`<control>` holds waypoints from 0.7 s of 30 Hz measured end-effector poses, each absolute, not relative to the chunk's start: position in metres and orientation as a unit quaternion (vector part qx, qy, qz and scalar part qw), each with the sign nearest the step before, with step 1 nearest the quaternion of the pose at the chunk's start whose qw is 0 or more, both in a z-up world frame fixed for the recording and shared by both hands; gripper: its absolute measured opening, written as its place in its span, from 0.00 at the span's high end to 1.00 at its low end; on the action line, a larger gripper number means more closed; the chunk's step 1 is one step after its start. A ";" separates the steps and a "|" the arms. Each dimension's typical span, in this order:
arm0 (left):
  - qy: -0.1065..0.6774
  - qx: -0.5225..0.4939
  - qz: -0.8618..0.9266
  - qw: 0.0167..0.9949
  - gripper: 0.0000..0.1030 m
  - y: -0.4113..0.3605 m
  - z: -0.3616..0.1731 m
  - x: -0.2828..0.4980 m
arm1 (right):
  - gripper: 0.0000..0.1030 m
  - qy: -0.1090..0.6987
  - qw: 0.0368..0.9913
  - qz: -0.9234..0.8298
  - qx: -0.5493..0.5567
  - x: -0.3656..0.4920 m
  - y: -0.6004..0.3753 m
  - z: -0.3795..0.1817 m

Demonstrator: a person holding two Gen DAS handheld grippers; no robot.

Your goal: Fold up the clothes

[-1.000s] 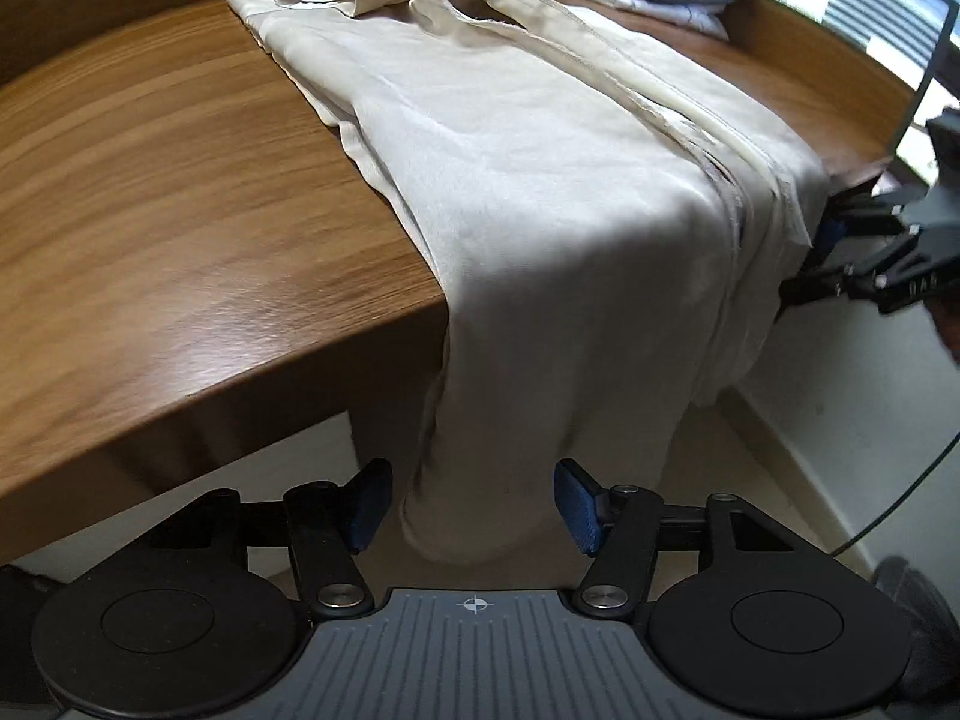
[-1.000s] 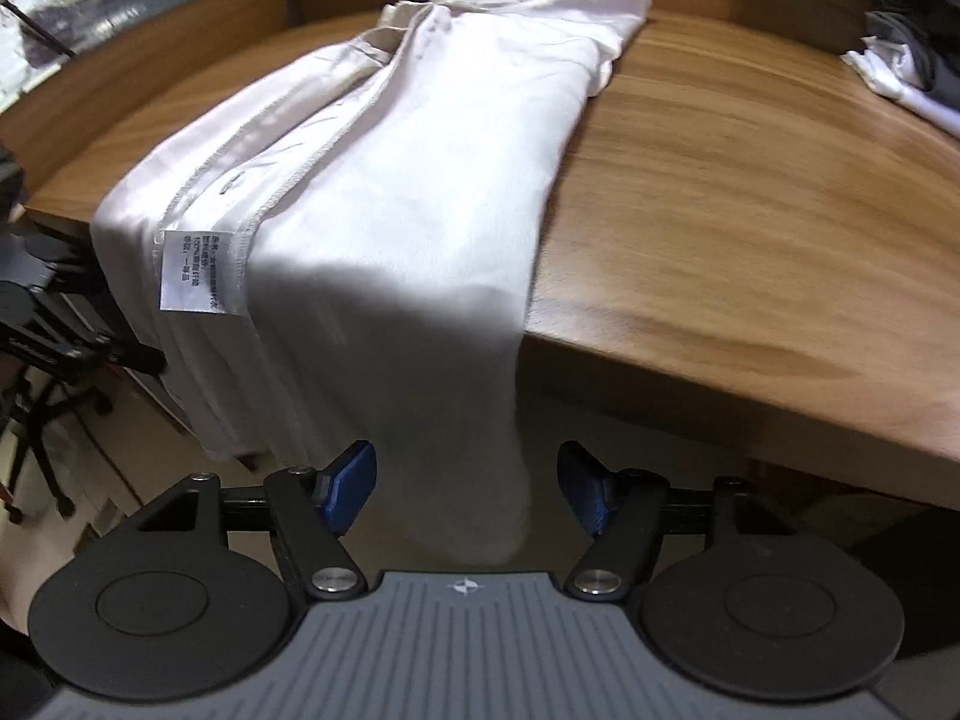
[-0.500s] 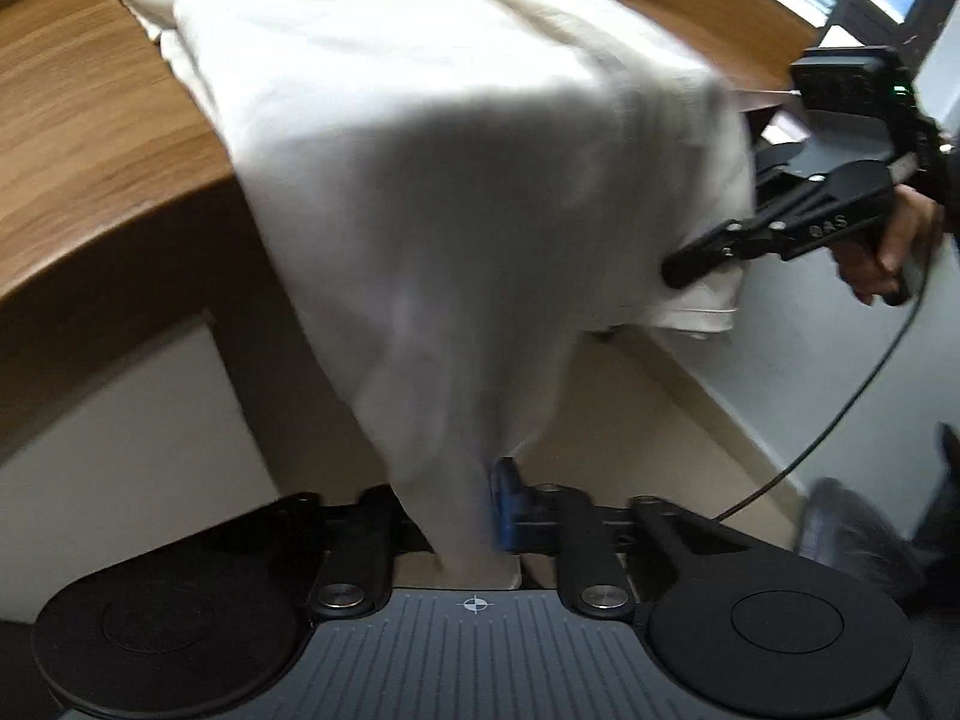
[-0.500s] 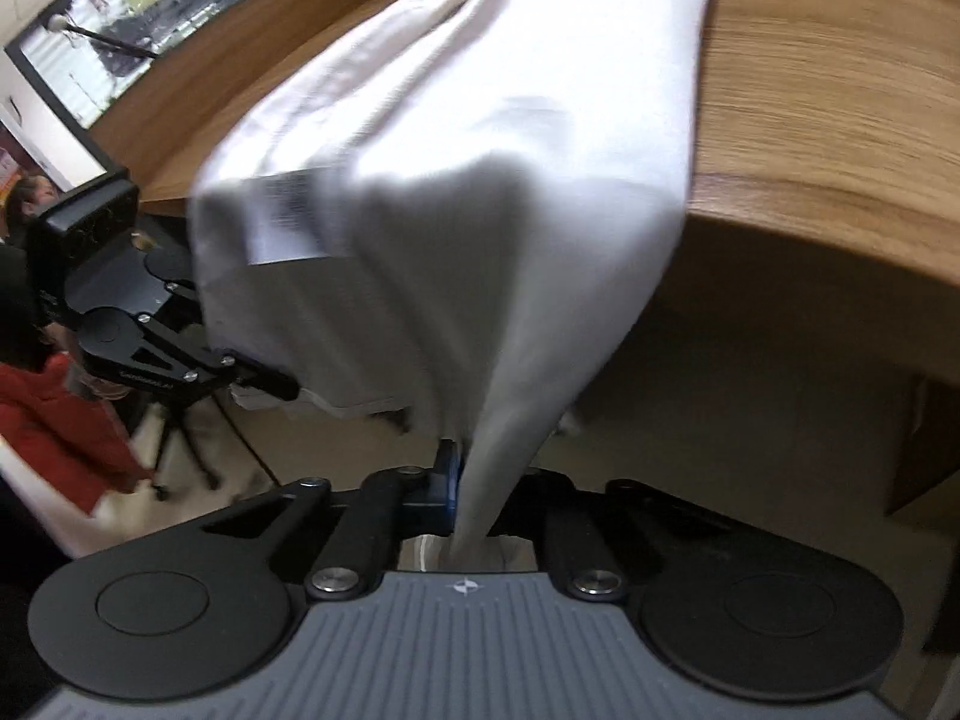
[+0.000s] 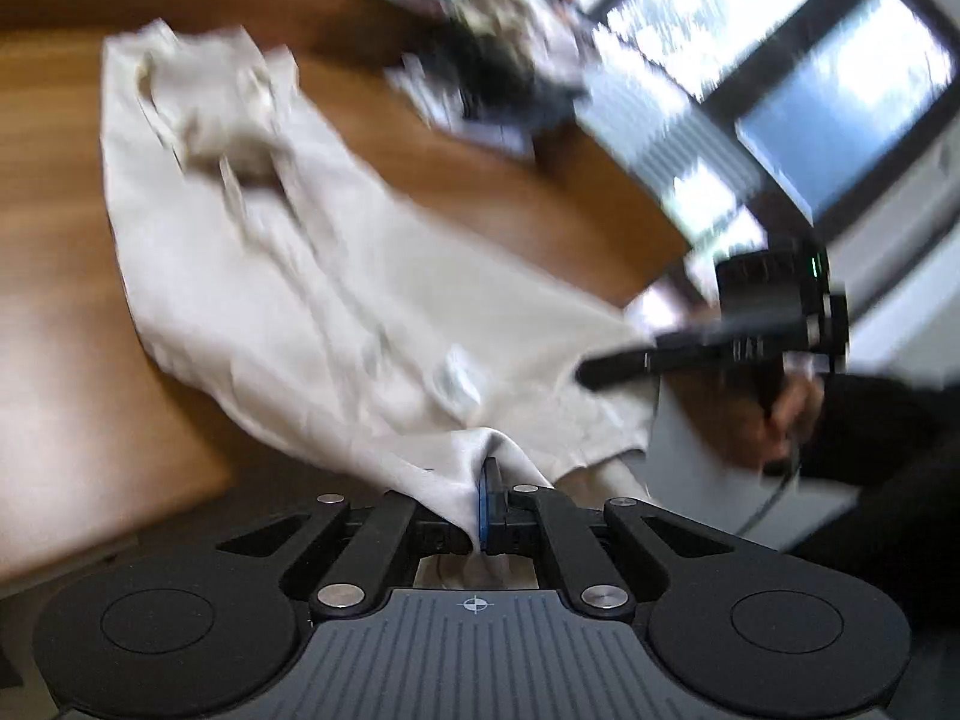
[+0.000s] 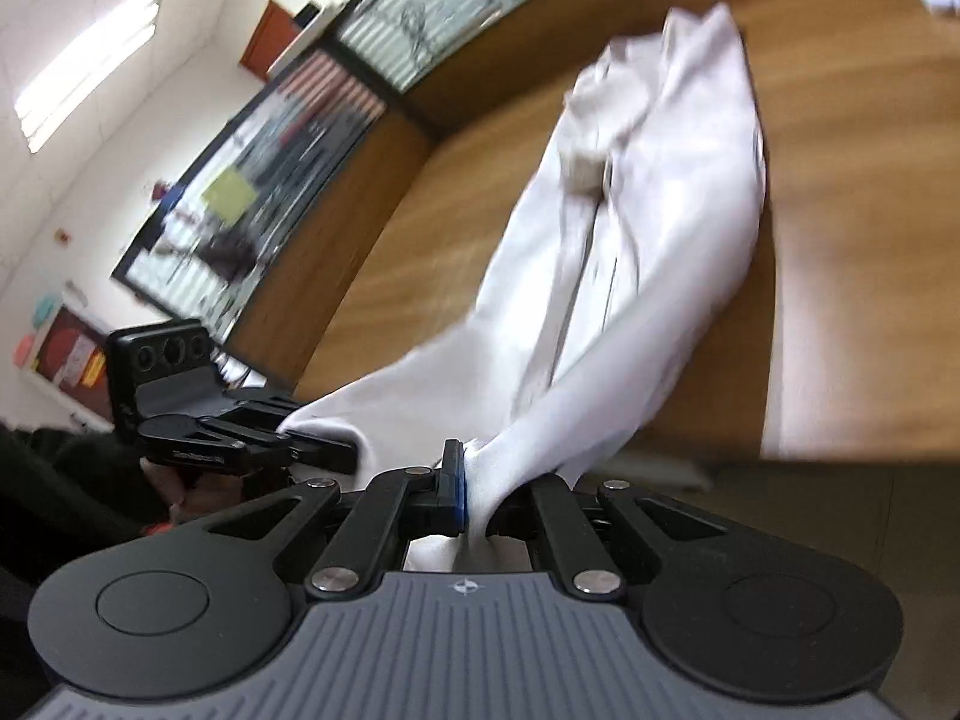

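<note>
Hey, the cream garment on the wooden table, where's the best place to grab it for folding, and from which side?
Grip the cream garment at the two corners of its near, lower edge, coming from the table's front edge. That end leaves the wooden table free, while the collar end lies bunched further in. The left gripper and right gripper are each clamped on such a corner already, which probably suits lifting it toward the collar.

Lying open: bare table [image 5: 72,312] left of the garment [image 5: 288,300], more bare wood on its right. Crowding the far right corner: a blurred clothes pile [image 5: 498,78]. Stretching taut from both grippers, blocking the table's near edge: the garment itself.
</note>
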State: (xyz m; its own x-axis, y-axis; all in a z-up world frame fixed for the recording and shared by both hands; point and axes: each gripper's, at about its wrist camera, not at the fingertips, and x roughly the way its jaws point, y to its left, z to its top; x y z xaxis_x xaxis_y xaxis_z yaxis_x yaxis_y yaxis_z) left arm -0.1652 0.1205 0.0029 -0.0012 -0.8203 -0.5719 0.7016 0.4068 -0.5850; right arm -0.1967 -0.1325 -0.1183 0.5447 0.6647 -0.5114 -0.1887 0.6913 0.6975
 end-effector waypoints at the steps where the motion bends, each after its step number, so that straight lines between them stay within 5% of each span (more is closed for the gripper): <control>1: 0.453 -0.068 -0.533 0.711 0.97 0.118 0.007 -0.158 | 0.97 0.400 0.833 0.246 0.294 -0.190 -0.134 -0.109; 10: 0.431 -0.066 -0.466 0.770 0.97 0.091 0.028 -0.081 | 0.97 0.400 0.860 0.186 0.258 -0.092 -0.156 -0.071; 21: 0.502 -0.085 -0.360 0.782 0.95 0.067 -0.015 0.005 | 0.93 0.456 0.815 0.120 0.337 0.025 -0.204 -0.136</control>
State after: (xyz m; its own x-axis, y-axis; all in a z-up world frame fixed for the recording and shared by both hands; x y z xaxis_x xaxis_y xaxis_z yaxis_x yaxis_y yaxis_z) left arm 0.0052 0.0669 -0.0147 0.2363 -0.6484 -0.7236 0.4767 0.7263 -0.4952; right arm 0.0250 -0.2037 -0.1357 0.5549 0.5022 -0.6633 0.1123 0.7448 0.6578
